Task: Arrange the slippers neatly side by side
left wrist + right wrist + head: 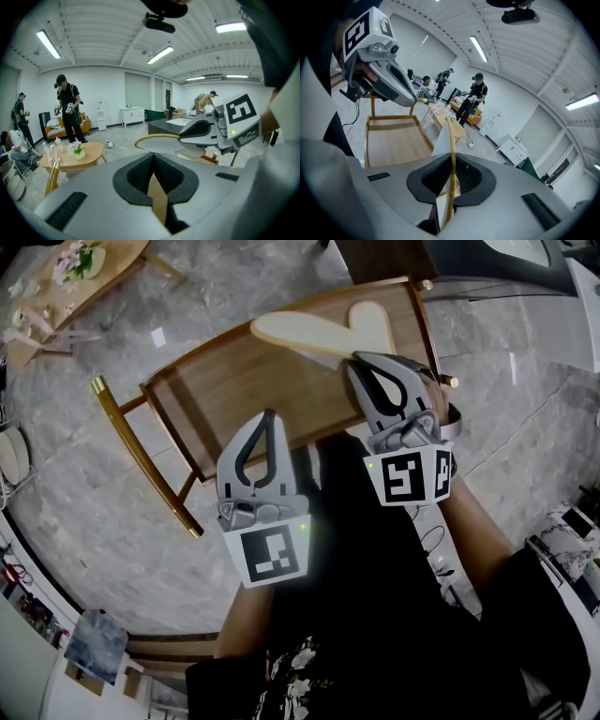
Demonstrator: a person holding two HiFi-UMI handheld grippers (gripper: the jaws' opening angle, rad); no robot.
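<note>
— Where the slipper (298,336) enters the right gripper (364,360), what is concealed?
— The gripped end. The jaws pinch it edge-on above the wooden rack (234,385). A second slipper (373,320) lies on the rack just beyond, partly overlapped by the first.
— And the left gripper (270,414)? Any lettering?
— Jaws pressed together, holding nothing. The marker cubes (274,554) carry square patterns only; nothing legible.

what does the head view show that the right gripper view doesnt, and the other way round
Only the head view: the right tool from outside, shut on the slipper, whose flat face shows. Only the right gripper view: the slipper edge-on in the grip, standing people and ceiling lights. Both: the wooden rack, the left tool and the slipper.
</note>
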